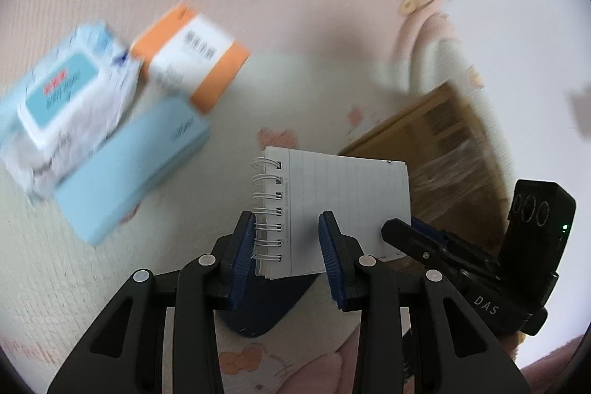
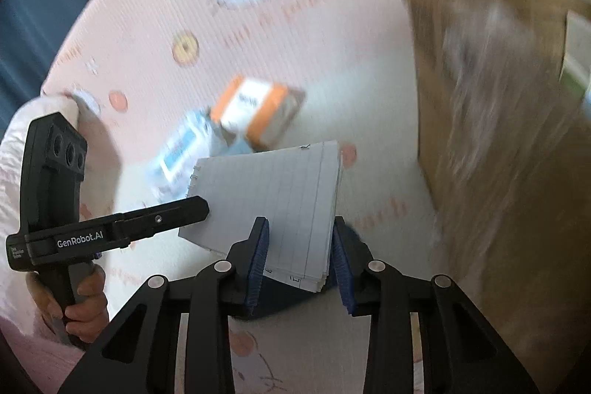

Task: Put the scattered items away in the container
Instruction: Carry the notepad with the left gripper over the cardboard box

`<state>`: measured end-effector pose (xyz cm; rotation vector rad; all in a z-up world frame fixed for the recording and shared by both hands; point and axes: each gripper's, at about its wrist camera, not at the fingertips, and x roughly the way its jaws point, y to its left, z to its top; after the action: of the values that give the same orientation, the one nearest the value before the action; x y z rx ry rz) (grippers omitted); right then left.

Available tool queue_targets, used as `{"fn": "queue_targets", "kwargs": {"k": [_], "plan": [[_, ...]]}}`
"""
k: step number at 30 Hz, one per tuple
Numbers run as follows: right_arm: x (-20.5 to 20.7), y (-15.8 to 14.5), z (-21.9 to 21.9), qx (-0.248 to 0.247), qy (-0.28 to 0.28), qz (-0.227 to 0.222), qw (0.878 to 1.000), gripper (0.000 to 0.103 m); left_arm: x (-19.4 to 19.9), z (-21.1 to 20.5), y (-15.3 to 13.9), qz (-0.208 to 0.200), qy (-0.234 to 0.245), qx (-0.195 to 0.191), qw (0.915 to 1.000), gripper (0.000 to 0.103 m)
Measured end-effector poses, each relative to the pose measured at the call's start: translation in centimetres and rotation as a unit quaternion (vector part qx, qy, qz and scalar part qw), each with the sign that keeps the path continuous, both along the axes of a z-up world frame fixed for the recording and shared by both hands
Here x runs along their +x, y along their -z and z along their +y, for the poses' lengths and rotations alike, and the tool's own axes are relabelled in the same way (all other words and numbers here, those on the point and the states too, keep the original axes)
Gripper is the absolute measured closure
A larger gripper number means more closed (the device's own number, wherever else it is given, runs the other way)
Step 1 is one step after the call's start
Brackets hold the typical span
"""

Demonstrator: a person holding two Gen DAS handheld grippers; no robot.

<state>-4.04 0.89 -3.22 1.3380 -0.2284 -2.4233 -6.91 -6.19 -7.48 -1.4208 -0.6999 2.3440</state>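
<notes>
Both grippers, left gripper (image 1: 287, 246) and right gripper (image 2: 299, 257), clamp a spiral notepad (image 1: 332, 205) held above the play mat (image 1: 258, 6); next, it seemingly needs carrying into the nearby cardboard box (image 2: 498, 135)

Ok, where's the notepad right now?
The notepad is off the mat, held between both grippers: the left gripper at its spiral edge, the right gripper at the opposite edge, with the cardboard box to its right.
</notes>
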Motion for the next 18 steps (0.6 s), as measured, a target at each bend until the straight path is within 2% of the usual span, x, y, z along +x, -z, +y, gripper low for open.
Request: {"fn": "queue_targets", "kwargs": {"k": [5,8,13,18], "plan": [[0.3,-4.8,0.4,0.017,0.013,0.064,0.998,0.072,-0.5,0.8,-4.0,0.057,0.004,0.001,0.9984,0.065],[0.3,-7.1,1.3,0.014,0.026,0.087,0.996,0.072,-1.3,1.7,-6.5,0.089,0.012,0.001,0.996,0.065],[0.7,-11.1,3.5,0.013,0.055,0.133,0.989,0.072,-2.3,5.0,-10.3,0.141,0.034,0.004,0.9895,0.065],[1.4,-13.7,7.6,0.014,0.097,0.161,0.982,0.071,-3.9,8.7,-12.5,0.161,0.07,0.007,0.9844,0.065]]}}
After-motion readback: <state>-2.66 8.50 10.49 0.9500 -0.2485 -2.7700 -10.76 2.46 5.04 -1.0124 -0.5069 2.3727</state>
